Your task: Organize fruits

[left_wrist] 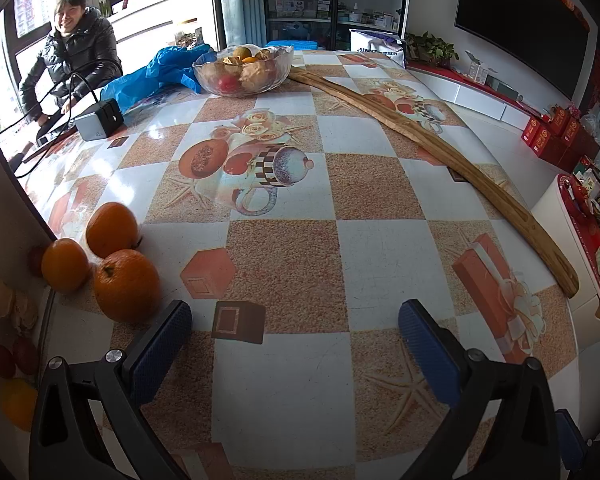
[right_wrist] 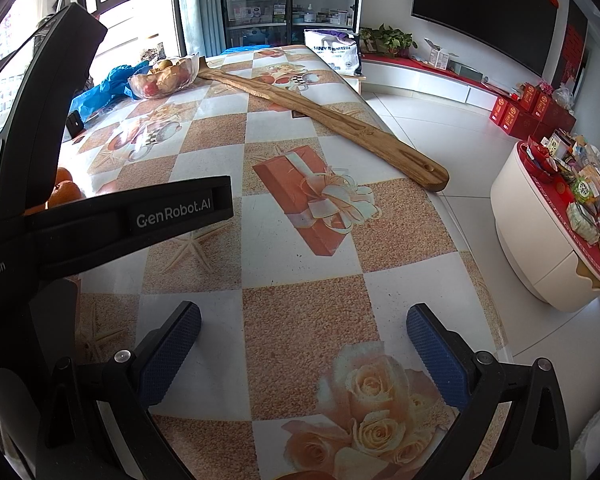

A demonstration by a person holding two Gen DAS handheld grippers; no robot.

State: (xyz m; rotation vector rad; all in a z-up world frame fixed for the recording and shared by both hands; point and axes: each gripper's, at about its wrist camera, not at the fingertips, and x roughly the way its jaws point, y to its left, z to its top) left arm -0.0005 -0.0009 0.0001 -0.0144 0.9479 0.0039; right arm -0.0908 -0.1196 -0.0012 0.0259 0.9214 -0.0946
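Note:
Three oranges (left_wrist: 126, 285) lie together at the table's left edge, just ahead-left of my left gripper (left_wrist: 296, 326), which is open and empty above the tablecloth. A glass bowl (left_wrist: 242, 69) with mixed fruit stands at the far end of the table; it also shows in the right wrist view (right_wrist: 162, 77). My right gripper (right_wrist: 303, 324) is open and empty over the near table. The oranges (right_wrist: 63, 191) show partly behind the left gripper's black body (right_wrist: 132, 216). More fruit (left_wrist: 12, 360) shows blurred at the left, beyond the table edge.
A long wooden board (left_wrist: 440, 140) lies diagonally across the table's right side. A blue plastic bag (left_wrist: 156, 72) and a grey box (left_wrist: 99, 119) with cables sit far left. A seated person (left_wrist: 72, 52) is beyond the far left. A white round stand (right_wrist: 548, 232) is on the right.

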